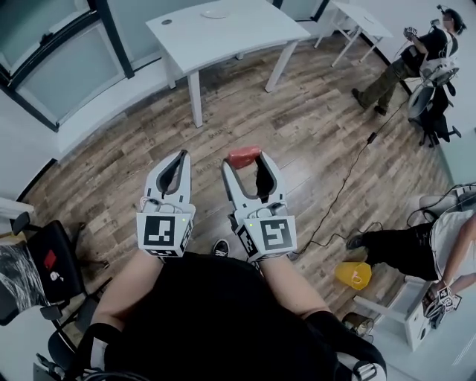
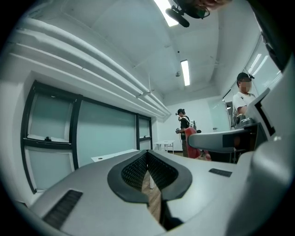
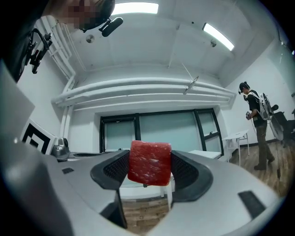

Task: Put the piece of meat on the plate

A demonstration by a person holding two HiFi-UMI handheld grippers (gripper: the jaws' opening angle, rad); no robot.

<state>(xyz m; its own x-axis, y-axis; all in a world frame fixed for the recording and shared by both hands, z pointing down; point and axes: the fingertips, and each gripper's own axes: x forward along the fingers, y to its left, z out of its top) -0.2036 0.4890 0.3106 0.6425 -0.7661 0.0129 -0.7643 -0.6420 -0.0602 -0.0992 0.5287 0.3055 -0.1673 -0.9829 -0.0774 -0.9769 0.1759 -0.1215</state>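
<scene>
A red, square piece of meat (image 3: 149, 163) is up in the air, well above the wood floor. The right gripper (image 3: 148, 167) pinches it on two sides, so it stands up flat between the dark pads. The small, round, pale plate (image 1: 216, 13) lies far off on the white table (image 1: 230, 37), with nothing on it.
</scene>
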